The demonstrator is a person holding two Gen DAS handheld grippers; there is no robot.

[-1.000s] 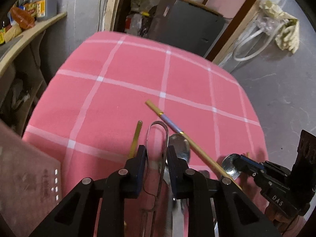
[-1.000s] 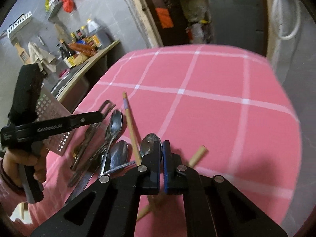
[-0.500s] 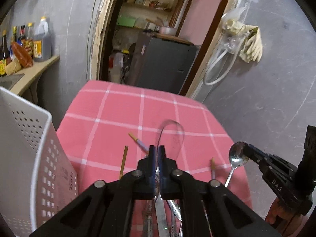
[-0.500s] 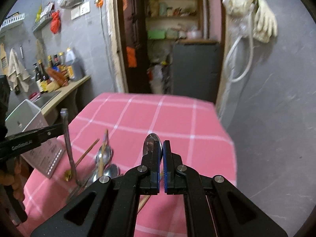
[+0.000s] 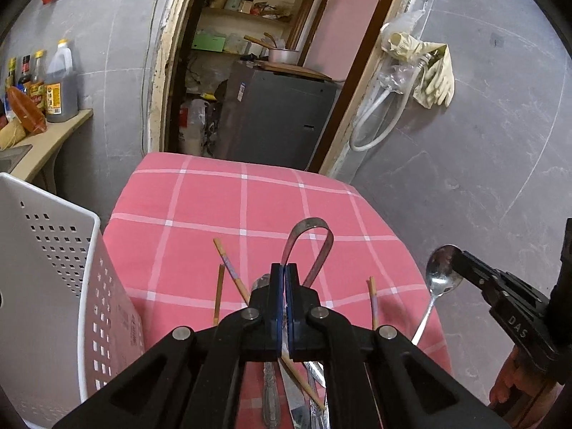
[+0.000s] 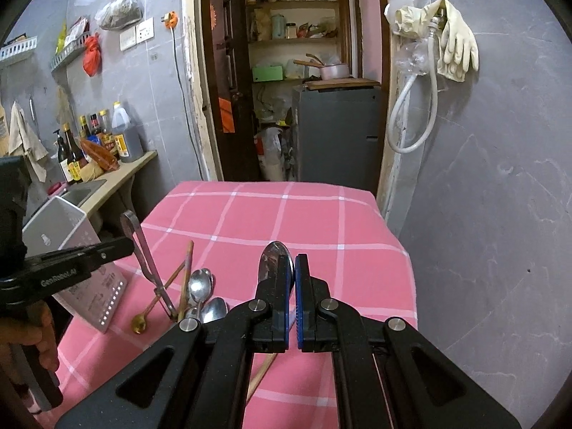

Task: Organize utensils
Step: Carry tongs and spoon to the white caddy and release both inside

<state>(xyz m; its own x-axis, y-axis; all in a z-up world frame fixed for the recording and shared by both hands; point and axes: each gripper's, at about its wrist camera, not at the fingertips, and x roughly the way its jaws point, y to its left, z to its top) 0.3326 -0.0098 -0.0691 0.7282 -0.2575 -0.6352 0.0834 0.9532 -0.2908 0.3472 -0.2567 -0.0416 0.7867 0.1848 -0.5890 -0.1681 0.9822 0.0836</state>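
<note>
My left gripper (image 5: 284, 271) is shut on one arm of metal tongs (image 5: 310, 246), whose looped end sticks up past the fingertips, above the pink checked tablecloth (image 5: 200, 207). In the right wrist view the left gripper (image 6: 123, 246) holds the tongs (image 6: 143, 250) tilted, their tips hanging over the utensil pile. My right gripper (image 6: 294, 266) is shut on the bowl of a steel spoon (image 6: 272, 259). From the left wrist view that spoon (image 5: 441, 273) hangs handle-down from the right gripper (image 5: 459, 259) off the table's right edge.
A white perforated basket (image 5: 53, 271) stands at the table's left edge. Chopsticks (image 5: 228, 268), two spoons (image 6: 201, 284) and a small gold spoon (image 6: 137, 323) lie on the cloth near me. A counter with bottles (image 6: 107, 139) is at left, a doorway behind.
The left jaws closed on the tongs. Both grippers rose off the table and tilted up, lifting the tongs and the spoon clear of the pile.
</note>
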